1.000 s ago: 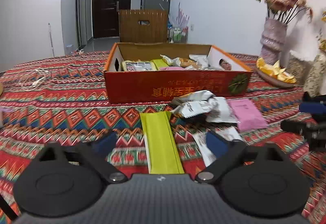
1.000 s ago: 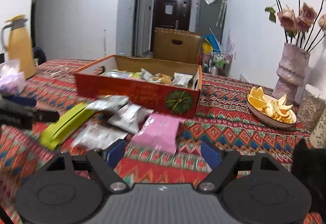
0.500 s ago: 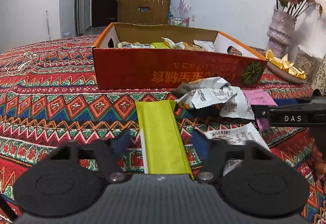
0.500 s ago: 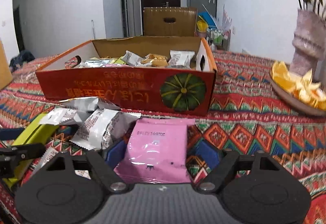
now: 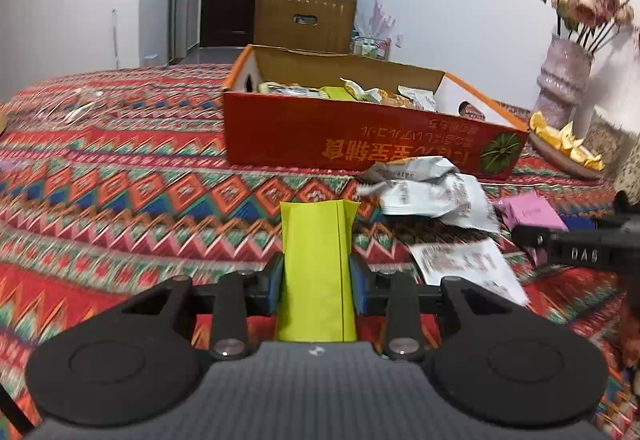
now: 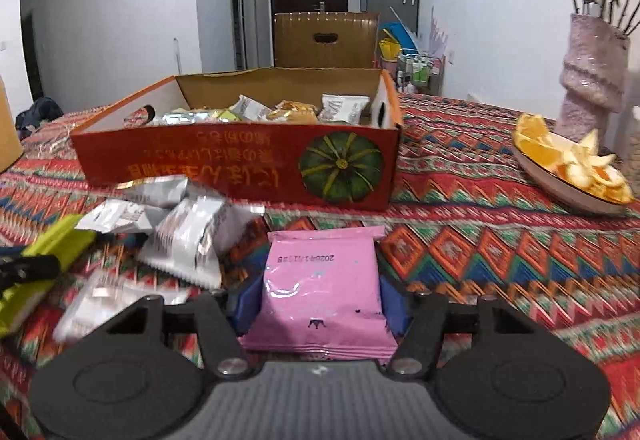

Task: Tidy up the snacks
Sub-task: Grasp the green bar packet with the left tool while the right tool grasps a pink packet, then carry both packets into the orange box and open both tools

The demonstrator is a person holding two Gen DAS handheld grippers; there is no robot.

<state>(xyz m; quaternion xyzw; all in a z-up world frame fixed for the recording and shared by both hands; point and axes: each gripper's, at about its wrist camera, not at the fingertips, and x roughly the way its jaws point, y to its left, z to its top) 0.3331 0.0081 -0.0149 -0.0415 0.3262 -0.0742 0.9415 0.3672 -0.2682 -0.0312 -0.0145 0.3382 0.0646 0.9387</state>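
Note:
My left gripper [image 5: 316,286] is shut on a long yellow-green snack packet [image 5: 316,252], held just above the patterned cloth. My right gripper [image 6: 320,304] is shut on a pink snack packet [image 6: 320,280]. A red open cardboard box [image 5: 360,139] with several snacks inside stands ahead of both; it also shows in the right wrist view [image 6: 240,163]. Several silver-white packets [image 5: 432,191] lie loose in front of the box, also in the right wrist view [image 6: 188,236]. The right gripper shows at the right edge of the left wrist view [image 5: 580,248].
A dish of orange peel [image 6: 568,163] sits right of the box beside a pink vase of dried flowers [image 6: 592,79]. A brown slatted crate [image 6: 326,39] stands behind the table. The table carries a red patterned cloth [image 5: 120,179].
Both grippers have closed: the left on the yellow-green packet, the right on the pink packet. Both packets now sit clamped between the fingers, and the views have shifted slightly.

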